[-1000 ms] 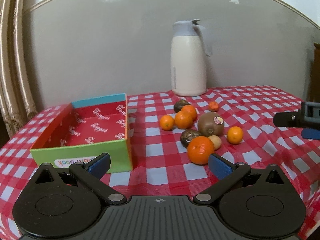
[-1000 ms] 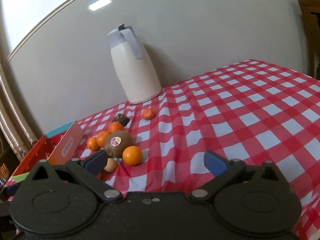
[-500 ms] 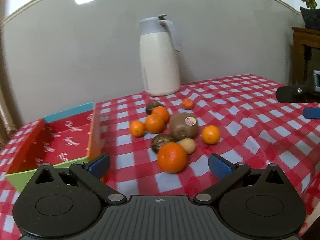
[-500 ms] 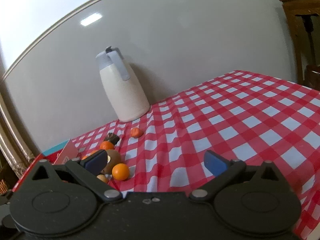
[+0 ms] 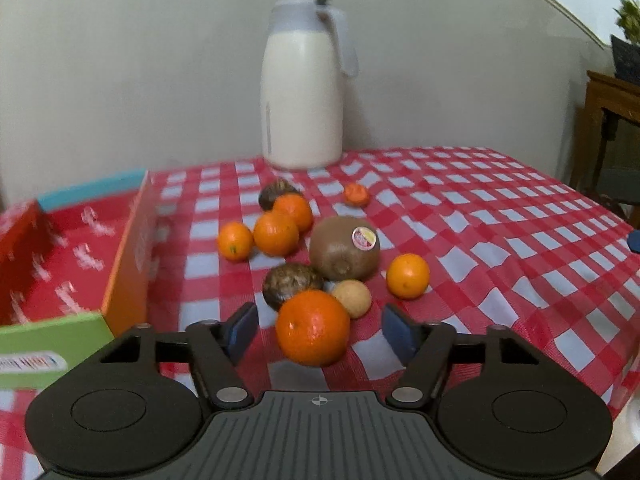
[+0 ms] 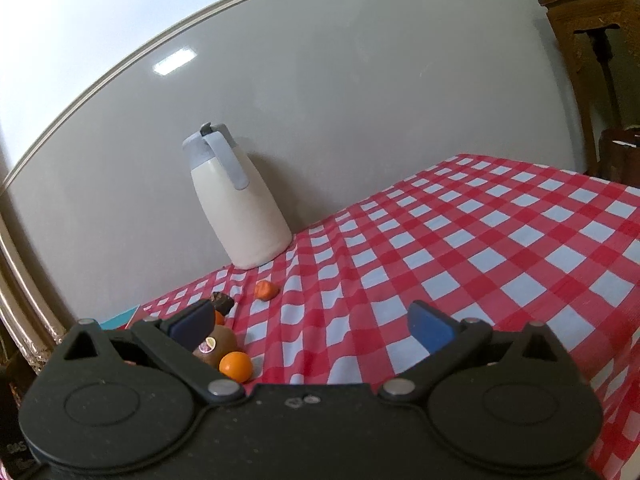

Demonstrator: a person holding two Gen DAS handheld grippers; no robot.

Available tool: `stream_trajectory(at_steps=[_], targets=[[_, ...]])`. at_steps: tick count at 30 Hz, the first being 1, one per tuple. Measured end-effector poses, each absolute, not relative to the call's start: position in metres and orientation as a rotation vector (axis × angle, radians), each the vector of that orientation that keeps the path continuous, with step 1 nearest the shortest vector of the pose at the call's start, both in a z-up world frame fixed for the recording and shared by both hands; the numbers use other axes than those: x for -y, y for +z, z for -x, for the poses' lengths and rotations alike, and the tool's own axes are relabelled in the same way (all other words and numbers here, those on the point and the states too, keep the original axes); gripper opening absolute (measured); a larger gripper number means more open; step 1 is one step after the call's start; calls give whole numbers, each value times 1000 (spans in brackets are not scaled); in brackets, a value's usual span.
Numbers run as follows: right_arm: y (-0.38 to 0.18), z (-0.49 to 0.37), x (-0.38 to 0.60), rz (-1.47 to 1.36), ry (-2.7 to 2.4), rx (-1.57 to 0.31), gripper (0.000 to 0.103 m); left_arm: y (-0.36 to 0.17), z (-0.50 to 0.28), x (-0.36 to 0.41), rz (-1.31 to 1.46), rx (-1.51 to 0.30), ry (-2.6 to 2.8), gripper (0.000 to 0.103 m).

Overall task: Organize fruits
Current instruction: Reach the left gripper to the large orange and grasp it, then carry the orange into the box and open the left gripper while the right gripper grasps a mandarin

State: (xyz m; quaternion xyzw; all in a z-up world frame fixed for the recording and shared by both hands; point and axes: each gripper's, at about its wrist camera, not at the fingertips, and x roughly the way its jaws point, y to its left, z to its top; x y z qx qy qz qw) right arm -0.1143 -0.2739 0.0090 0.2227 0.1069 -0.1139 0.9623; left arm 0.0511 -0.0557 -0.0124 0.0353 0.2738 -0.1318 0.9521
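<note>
Left-wrist view, far left: open red-lined cardboard box w/ green and orange walls [image 5: 120, 280], no fruit visible inside. Lower centre: left gripper [image 5: 316, 330] has moved in since a sec ago; jaws closing around big round orange [image 5: 313, 327], pads not touching yet. So first pick is imminent. Right gripper [image 6: 316, 322]: jaws wide, nothing between.

Box [image 5: 128, 264] left of fruit pile [image 5: 320, 256], jug [image 5: 303, 92] behind

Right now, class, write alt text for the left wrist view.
The left gripper is closing its fingers around a big orange, not yet touching it. Behind lie a kiwi, smaller oranges and a jug on a checked tablecloth; a box stands left.
</note>
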Motion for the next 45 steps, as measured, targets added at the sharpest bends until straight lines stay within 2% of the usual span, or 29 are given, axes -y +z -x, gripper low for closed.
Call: stream_trajectory(at_steps=[3, 5, 13, 23, 29, 38, 45], targets=[[9, 116, 276, -462, -234, -210, 103, -17, -53, 57, -69, -564, -264, 61], [9, 116, 278, -470, -237, -211, 103, -19, -54, 59, -76, -570, -264, 43], [8, 117, 279, -476, -242, -207, 103, -21, -54, 60, -71, -567, -251, 42], [8, 115, 275, -471, -239, -217, 103, 5, -41, 35, -40, -423, -181, 42], [9, 108, 265, -451, -221, -225, 103, 22, -40, -4, -7, -366, -49, 42], [7, 89, 239, -411, -160, -267, 103, 17, -73, -91, 84, -463, 212, 42], [5, 70, 214, -354, -109, -307, 103, 4, -78, -112, 62, -532, 289, 42]])
